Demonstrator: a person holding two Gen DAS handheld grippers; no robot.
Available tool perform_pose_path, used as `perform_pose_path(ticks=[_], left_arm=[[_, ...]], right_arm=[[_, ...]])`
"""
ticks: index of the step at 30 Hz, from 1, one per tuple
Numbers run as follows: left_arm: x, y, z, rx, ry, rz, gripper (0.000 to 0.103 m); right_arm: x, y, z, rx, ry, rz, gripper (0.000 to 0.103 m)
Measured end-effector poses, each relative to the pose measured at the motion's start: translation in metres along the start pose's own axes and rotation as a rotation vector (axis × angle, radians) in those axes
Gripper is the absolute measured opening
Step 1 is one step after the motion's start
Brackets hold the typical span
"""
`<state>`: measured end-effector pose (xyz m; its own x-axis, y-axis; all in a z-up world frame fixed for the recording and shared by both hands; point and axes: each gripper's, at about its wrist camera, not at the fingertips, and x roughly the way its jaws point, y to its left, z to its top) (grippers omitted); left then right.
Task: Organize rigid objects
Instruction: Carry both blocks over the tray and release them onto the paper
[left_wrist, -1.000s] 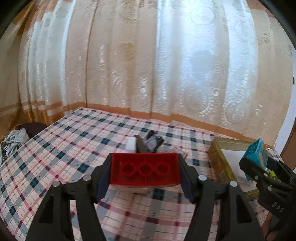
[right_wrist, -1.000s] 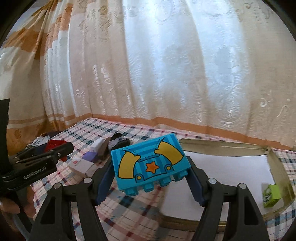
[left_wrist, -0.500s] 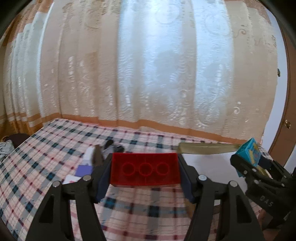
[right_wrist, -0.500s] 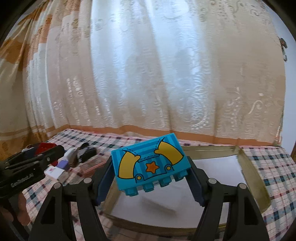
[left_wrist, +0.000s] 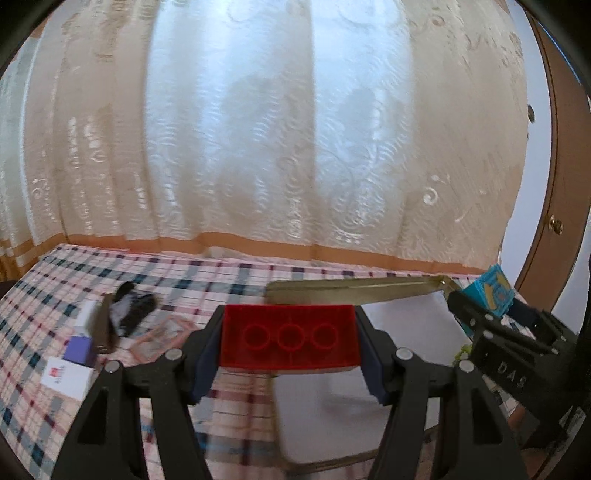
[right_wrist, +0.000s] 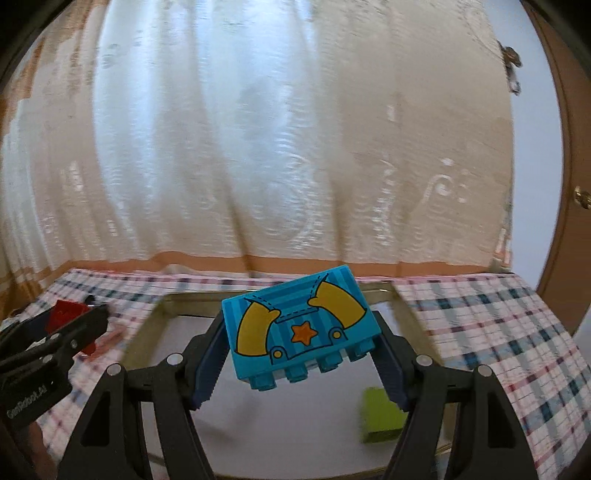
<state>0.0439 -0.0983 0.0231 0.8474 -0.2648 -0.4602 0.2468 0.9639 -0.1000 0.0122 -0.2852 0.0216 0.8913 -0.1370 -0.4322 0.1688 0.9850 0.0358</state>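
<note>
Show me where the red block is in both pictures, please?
Left wrist view: the red block sits low in the middle, clamped in the left gripper.
Right wrist view: the same block peeks out at the far left edge, in that gripper seen from the side.
Shared landmark: the tray on the checked cloth.

Both tools are matte black plastic. The left gripper (left_wrist: 290, 341) has two angular arms with triangular cut-outs, each studded with a pair of round silver screw heads, and ends in dark blue ribbed pads (left_wrist: 207, 363). The right gripper (right_wrist: 301, 345) is built the same way, with the same silver screws and blue ridged pads (right_wrist: 393, 369). Its side reads "DAS" in pale letters; the left one's side carries "GenRobot.AI".
</note>
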Motion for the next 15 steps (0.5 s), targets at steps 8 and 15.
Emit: perform_pose_path(ticks=[8,15], left_arm=[[0.027,-0.030,-0.008,0.027,0.047,-0.019,0.064],[0.043,-0.041,-0.012,0.038,0.079,-0.015,0.064]], right_arm=[[0.019,-0.038,-0.004,0.046,0.069,-0.051,0.074],[0.026,-0.043,-0.006,0.049,0.093,-0.062,0.074]])
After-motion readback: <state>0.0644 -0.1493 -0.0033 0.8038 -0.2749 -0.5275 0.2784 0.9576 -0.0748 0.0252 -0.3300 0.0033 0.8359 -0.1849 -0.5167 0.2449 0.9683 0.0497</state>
